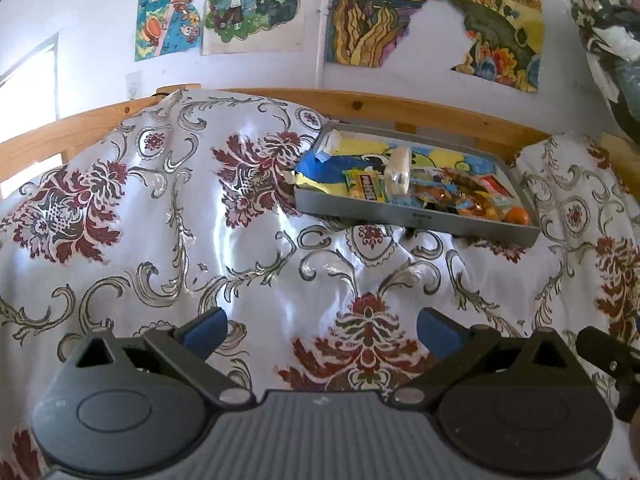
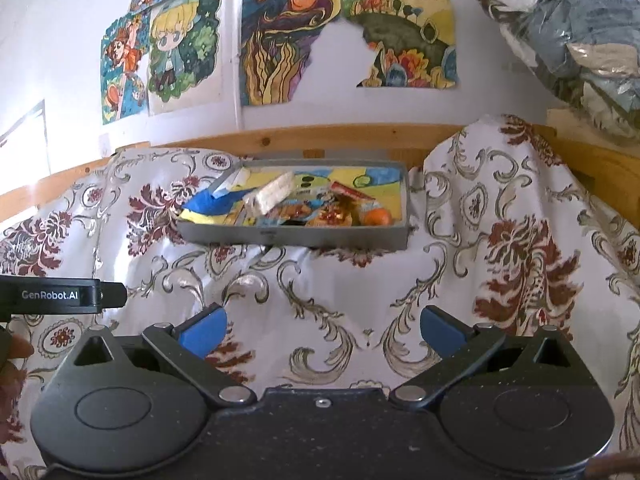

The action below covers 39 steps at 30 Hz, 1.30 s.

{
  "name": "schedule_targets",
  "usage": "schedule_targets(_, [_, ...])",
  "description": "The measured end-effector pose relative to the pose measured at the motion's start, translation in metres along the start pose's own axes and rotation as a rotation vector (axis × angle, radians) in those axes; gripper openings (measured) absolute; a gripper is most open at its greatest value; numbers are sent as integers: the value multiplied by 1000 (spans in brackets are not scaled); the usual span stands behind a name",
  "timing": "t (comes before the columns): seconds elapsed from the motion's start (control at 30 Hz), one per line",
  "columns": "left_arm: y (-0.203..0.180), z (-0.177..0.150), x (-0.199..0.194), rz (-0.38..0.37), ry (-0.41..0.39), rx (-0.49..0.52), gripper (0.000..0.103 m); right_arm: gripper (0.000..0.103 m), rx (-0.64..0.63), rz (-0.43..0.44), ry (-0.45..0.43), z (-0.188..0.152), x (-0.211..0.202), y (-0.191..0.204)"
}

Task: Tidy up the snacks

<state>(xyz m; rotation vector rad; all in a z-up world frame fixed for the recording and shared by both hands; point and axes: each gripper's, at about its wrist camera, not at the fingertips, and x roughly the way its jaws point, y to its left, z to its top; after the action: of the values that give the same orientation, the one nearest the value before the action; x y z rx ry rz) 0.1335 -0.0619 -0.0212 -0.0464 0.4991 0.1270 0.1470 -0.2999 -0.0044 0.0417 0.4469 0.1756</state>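
So both grippers are hanging back with jaws spread wide and nothing in them: left gripper (image 1: 320, 330) and right gripper (image 2: 322, 330). All the snacks sit in the grey tray (image 2: 288, 236) up on the floral bedcover (image 2: 320, 280), by the wooden rail. They're heaped on the right side, with the orange fruit (image 2: 378, 216) in the corner. My worry is that the tray rests on lumpy, slippery fabric, so a hard poke could tip it or drag neighbouring wrappers out.

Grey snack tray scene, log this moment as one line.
left tongs open, empty | right tongs open, empty | shallow grey snack tray on floral cloth, wrapped snacks and orange fruit inside
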Motion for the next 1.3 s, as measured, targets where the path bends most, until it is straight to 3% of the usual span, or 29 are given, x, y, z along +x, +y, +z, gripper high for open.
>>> schedule_targets(1.3, [7,-15,-4,-8,11,15,103,102,-22,0,31,-8,9,5])
